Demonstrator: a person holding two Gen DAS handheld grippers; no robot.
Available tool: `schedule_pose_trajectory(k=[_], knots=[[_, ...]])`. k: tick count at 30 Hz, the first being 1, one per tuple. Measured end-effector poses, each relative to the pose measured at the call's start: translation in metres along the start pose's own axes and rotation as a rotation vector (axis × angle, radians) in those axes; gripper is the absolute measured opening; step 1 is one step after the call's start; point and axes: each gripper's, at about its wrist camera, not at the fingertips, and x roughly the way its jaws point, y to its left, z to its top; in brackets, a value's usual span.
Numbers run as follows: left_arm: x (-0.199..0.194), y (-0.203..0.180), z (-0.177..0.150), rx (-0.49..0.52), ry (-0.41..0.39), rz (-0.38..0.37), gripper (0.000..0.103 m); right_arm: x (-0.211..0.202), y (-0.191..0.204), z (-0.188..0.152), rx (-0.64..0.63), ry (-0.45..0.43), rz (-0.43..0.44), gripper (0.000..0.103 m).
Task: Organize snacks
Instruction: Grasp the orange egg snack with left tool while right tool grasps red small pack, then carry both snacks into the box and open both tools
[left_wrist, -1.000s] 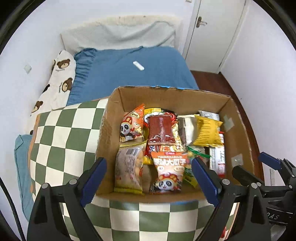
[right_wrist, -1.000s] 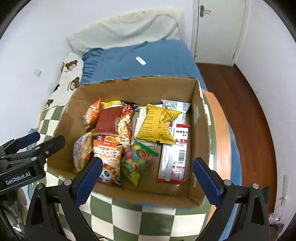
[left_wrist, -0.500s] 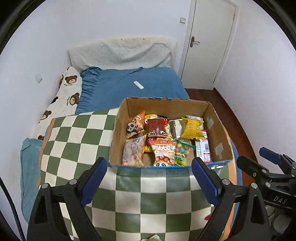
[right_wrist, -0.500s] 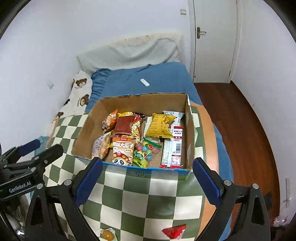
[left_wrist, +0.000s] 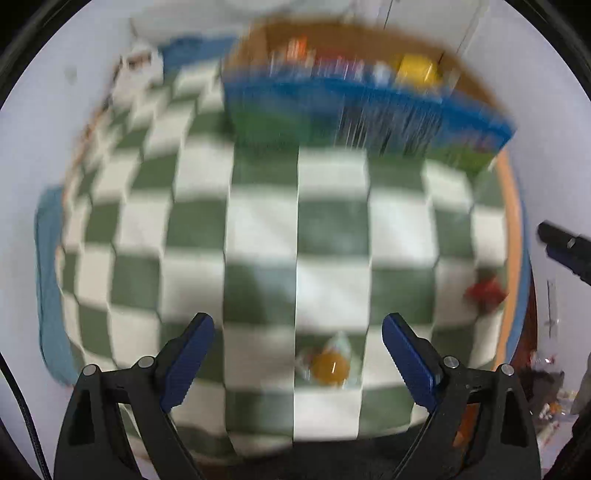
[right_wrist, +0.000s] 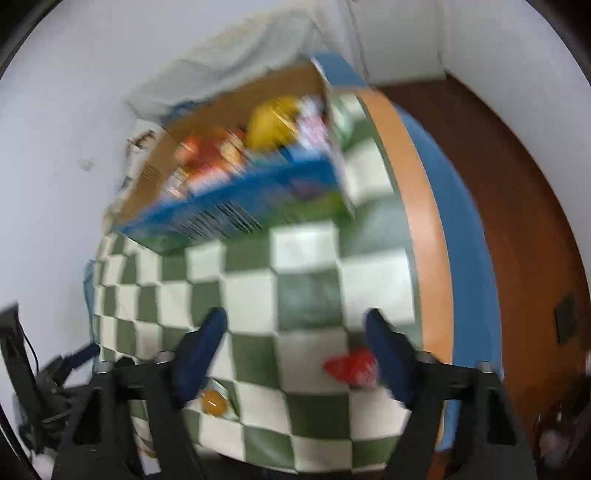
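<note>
Both views are blurred by motion. A cardboard box full of snack packets stands at the far side of the green-and-white checkered cloth; it also shows in the right wrist view. An orange wrapped snack lies between the open fingers of my left gripper. It also shows in the right wrist view. A red wrapped snack lies by the right finger of my open right gripper; it shows at the cloth's right edge in the left wrist view. Both grippers are empty.
The cloth covers a round table with an orange rim over blue bedding. Brown wooden floor lies to the right. White walls surround. The other gripper shows at each view's edge.
Both grippers have pulled back from the box and tilted down toward the near cloth. The box now sits far off; the orange and red snacks have come close to the fingers.
</note>
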Motion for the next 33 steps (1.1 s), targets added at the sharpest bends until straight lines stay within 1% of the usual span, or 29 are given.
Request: schedule_pose_trajectory(k=[3, 4, 6, 7, 8, 11, 13, 14, 16, 17, 19, 20, 21, 24, 27, 29, 33], knots=[[0.041, 0.001, -0.020, -0.017, 0.135, -0.042, 0.093, 0.030, -0.028, -0.018, 0.067, 0.067, -0.008, 0.071], [0.054, 0.002, -0.026, -0.030, 0.179, -0.069, 0.093, 0.037, -0.034, -0.023, 0.083, 0.080, -0.009, 0.071], [0.073, 0.002, -0.032, -0.065, 0.237, -0.125, 0.093, 0.049, -0.047, -0.030, 0.137, 0.106, -0.001, 0.071], [0.080, 0.001, -0.034, -0.073, 0.250, -0.138, 0.092, 0.055, -0.052, -0.033, 0.160, 0.121, 0.002, 0.071], [0.086, -0.001, -0.035, -0.076, 0.260, -0.143, 0.084, 0.060, -0.056, -0.036, 0.176, 0.132, 0.008, 0.071], [0.105, -0.010, -0.037, -0.088, 0.294, -0.170, 0.070, 0.071, -0.063, -0.041, 0.215, 0.149, 0.017, 0.071], [0.117, -0.015, -0.038, -0.097, 0.319, -0.184, 0.070, 0.079, -0.066, -0.045, 0.234, 0.166, 0.023, 0.071], [0.123, -0.018, -0.038, -0.098, 0.327, -0.179, 0.070, 0.083, -0.067, -0.046, 0.238, 0.173, 0.020, 0.071], [0.129, -0.024, -0.038, -0.089, 0.319, -0.158, 0.070, 0.093, -0.070, -0.049, 0.245, 0.184, 0.006, 0.071], [0.130, -0.026, -0.037, -0.086, 0.315, -0.144, 0.063, 0.097, -0.070, -0.050, 0.244, 0.190, 0.002, 0.071], [0.130, -0.028, -0.037, -0.075, 0.305, -0.133, 0.057, 0.106, -0.071, -0.052, 0.244, 0.200, -0.002, 0.071], [0.129, -0.029, -0.037, -0.069, 0.306, -0.132, 0.056, 0.109, -0.070, -0.052, 0.239, 0.202, -0.001, 0.068], [0.128, -0.031, -0.037, -0.064, 0.302, -0.129, 0.056, 0.111, -0.069, -0.053, 0.226, 0.196, -0.015, 0.059], [0.117, -0.034, -0.037, -0.049, 0.273, -0.121, 0.054, 0.111, -0.064, -0.053, 0.187, 0.173, -0.030, 0.055], [0.101, -0.038, -0.034, -0.048, 0.240, -0.130, 0.053, 0.103, -0.056, -0.052, 0.160, 0.150, -0.025, 0.053], [0.085, -0.042, -0.027, -0.048, 0.207, -0.150, 0.053, 0.098, -0.051, -0.050, 0.154, 0.139, -0.010, 0.052], [0.042, -0.055, -0.004, -0.036, 0.128, -0.204, 0.053, 0.076, -0.032, -0.038, 0.128, 0.093, 0.054, 0.052]])
